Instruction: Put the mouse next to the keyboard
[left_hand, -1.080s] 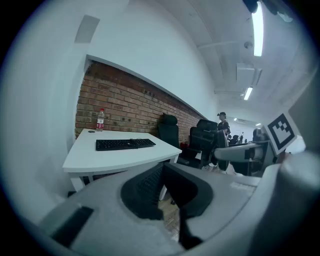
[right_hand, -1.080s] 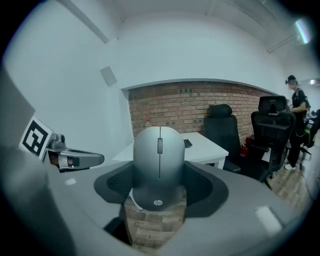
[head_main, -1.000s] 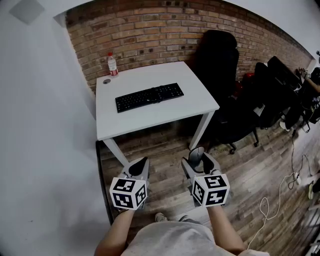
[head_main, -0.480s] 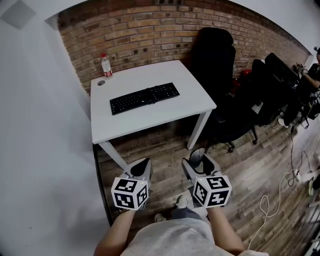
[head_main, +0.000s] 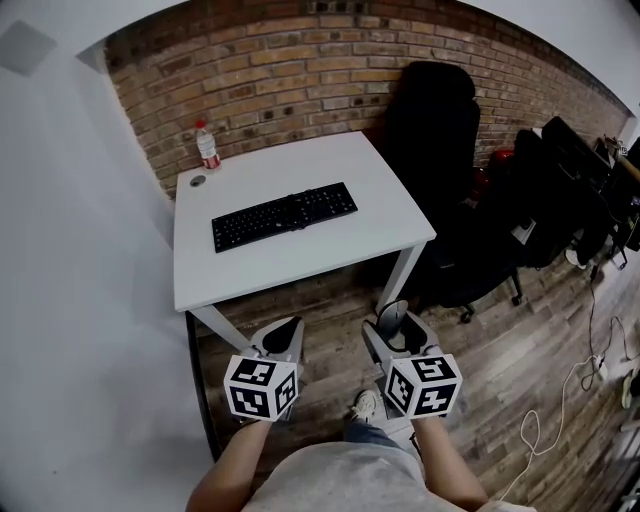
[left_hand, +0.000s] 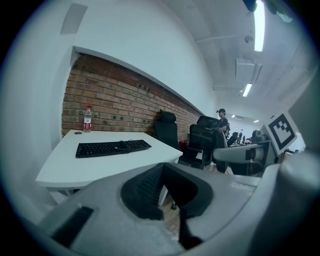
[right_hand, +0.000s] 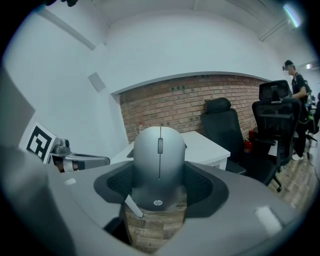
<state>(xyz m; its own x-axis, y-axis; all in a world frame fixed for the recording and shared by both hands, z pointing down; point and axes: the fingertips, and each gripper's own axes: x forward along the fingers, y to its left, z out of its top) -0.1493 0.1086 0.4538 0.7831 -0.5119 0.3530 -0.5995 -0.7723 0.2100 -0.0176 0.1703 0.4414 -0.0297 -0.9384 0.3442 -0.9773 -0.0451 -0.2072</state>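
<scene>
The person is wearing a light grey shirt (head_main: 335, 480), and the grey left gripper (head_main: 288, 328) and right gripper (head_main: 396, 318) are carrying black-and-white marker cubes (head_main: 260, 388) behind their jaws.

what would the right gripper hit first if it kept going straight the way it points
Probably the white table: the right gripper, shut on the mouse, points at its near edge. Nothing shows in between, though depth is hard to judge.

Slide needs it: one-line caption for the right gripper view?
Right gripper shut on a grey mouse, white table and brick wall ahead.
</scene>
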